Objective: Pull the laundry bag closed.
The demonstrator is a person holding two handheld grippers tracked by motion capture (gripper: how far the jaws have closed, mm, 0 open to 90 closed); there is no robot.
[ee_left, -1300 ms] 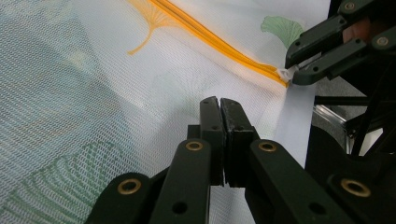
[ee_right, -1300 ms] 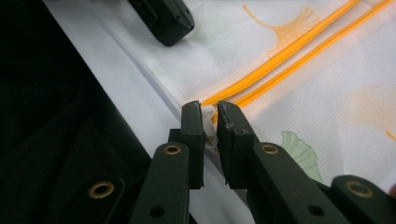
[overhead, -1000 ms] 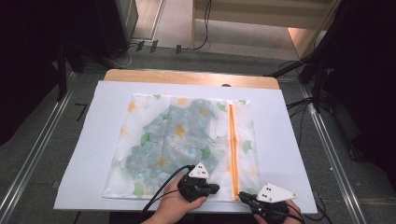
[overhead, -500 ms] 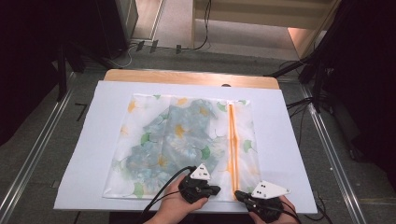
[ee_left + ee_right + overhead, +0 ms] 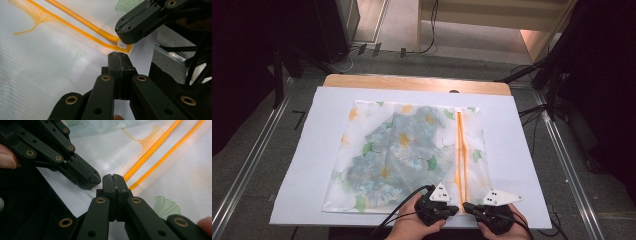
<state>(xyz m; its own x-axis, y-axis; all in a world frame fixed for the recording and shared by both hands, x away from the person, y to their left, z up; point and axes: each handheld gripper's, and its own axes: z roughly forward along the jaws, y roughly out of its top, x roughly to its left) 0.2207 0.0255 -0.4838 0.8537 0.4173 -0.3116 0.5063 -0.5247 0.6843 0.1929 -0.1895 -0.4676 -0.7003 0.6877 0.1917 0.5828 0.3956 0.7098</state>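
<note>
Mesh laundry bag [image 5: 407, 155] lies flat at desk [image 5: 517, 150] centre. Both claws, left [image 5: 119, 55] and right [image 5: 113, 179], are clenched on nothing near the zipper pull [image 5: 121, 45] at 6 o'clock. Advisable: pin the bag's edge and draw the pull straight along the orange zipper [image 5: 460, 150].

The mesh bag [image 5: 407, 155] is fine woven netting, thin and see-through, printed with leaves, its orange zip [image 5: 82, 31] smooth plastic. White matt paper [image 5: 522, 150] covers the pale wooden worktop [image 5: 412, 82]. Both claws, left [image 5: 120, 56] and right [image 5: 113, 178], look matt black plastic with brass-coloured rivets.
</note>
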